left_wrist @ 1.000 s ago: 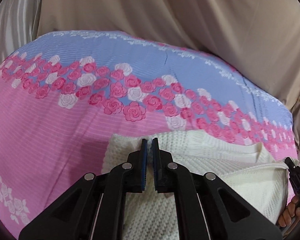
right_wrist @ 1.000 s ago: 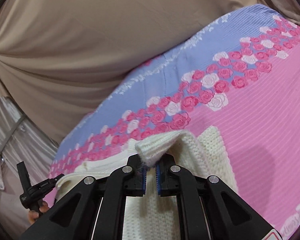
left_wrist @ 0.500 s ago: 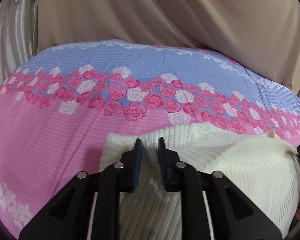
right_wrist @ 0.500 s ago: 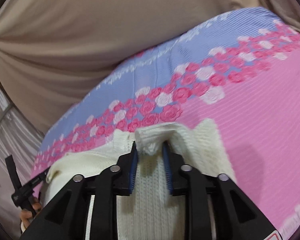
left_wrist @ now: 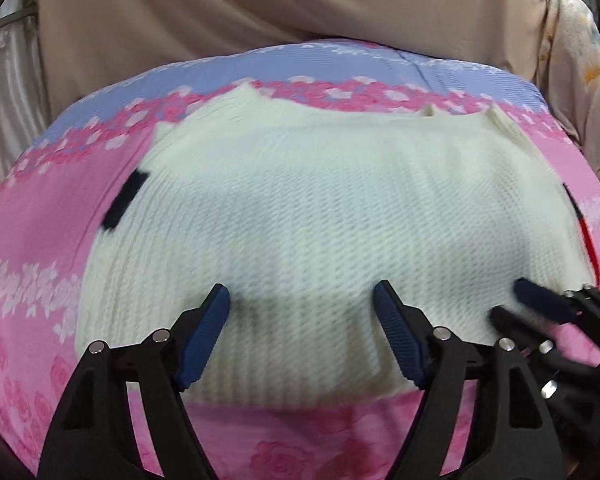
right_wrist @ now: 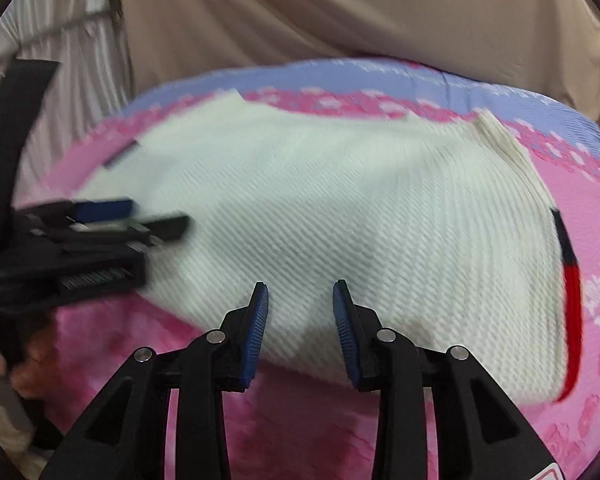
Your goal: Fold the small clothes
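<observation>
A white knitted garment (left_wrist: 320, 216) lies folded flat on the pink and blue rose bedsheet (left_wrist: 40, 248); it also shows in the right wrist view (right_wrist: 360, 208). It has a black patch at its left edge and a black and red strip (right_wrist: 572, 288) along its right edge. My left gripper (left_wrist: 302, 336) is wide open and empty over the garment's near edge. My right gripper (right_wrist: 300, 324) is open and empty over the near edge too. Each gripper shows blurred in the other's view.
The bedsheet (right_wrist: 300, 420) covers a rounded surface. Beige curtain cloth (left_wrist: 260, 8) hangs close behind its far edge. A pale striped curtain (right_wrist: 60, 20) hangs at the left. A patterned cloth (left_wrist: 572, 80) hangs at the far right.
Both grippers let go of the garment's far corners, opened wide and pulled back to the near edge. The garment now lies spread flat.
</observation>
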`<action>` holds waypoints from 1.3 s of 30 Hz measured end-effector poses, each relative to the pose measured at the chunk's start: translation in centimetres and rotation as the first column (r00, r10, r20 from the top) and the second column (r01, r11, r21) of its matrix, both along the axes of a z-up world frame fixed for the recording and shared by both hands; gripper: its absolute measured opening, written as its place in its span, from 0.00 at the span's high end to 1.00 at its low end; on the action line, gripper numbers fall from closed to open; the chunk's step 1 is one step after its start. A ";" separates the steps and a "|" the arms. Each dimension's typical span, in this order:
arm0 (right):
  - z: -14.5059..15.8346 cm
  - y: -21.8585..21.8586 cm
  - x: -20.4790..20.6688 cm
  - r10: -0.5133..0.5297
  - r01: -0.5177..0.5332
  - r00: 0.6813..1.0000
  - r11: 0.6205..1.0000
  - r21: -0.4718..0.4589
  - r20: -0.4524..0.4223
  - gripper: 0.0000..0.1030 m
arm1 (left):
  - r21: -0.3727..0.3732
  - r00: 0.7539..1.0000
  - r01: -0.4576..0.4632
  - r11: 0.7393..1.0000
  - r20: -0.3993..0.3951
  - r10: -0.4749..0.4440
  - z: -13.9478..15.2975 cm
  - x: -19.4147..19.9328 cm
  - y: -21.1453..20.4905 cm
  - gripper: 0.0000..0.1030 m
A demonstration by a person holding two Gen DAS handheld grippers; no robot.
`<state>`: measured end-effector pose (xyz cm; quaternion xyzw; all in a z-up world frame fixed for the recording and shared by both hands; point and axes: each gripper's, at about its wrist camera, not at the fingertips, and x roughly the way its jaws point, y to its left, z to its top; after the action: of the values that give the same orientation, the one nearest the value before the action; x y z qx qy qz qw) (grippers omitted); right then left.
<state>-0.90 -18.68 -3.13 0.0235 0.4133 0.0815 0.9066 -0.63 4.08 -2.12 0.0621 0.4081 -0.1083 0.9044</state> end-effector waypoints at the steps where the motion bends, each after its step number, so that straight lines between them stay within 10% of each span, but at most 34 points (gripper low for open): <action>1: 0.0 -1.4 -0.7 -0.031 0.031 0.999 1.000 0.006 -0.009 0.72 | 0.006 1.000 -0.015 1.000 -0.003 0.015 -0.2 -0.2 0.7 0.29; 9: -0.4 -8.9 -5.4 -0.169 0.174 0.984 0.980 0.101 -0.061 0.79 | 0.010 0.996 -0.086 0.996 -0.014 0.086 -0.7 -2.6 5.2 0.29; 15: 1.4 -13.8 -7.2 -0.352 0.347 0.936 0.924 0.160 -0.001 0.54 | -0.112 0.980 -0.192 0.975 0.034 0.197 2.9 -3.8 9.6 0.20; 21: -1.1 -15.6 -3.9 -0.336 0.348 0.937 0.889 0.299 -0.090 0.49 | -0.355 0.962 -0.271 0.895 -0.121 0.243 1.1 0.5 14.1 0.18; 24: -1.0 -15.1 -3.2 -0.347 0.352 0.935 0.884 0.309 -0.071 0.84 | -0.389 0.958 -0.266 0.882 -0.208 0.197 -0.4 1.4 14.0 0.68; 26: 0.8 -15.4 -4.4 -0.345 0.321 0.939 0.873 0.367 -0.002 0.88 | -0.389 0.962 -0.253 0.886 -0.203 0.185 0.1 0.8 14.0 0.82; 31: 3.9 -16.1 -8.0 -0.376 0.348 0.926 0.885 0.309 0.036 0.91 | -0.334 0.966 -0.233 0.913 -0.190 0.177 2.3 -2.5 14.9 0.86; 39: -1.1 -16.4 -9.5 -0.397 0.413 0.910 0.886 0.211 -0.116 0.90 | -0.226 0.950 -0.239 0.944 -0.256 0.180 0.0 -5.1 15.1 0.85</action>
<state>-10.40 -35.05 -4.22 0.2172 0.4183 -0.0630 0.8797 -5.73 19.15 -2.10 -0.1113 0.4977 -0.0688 0.8574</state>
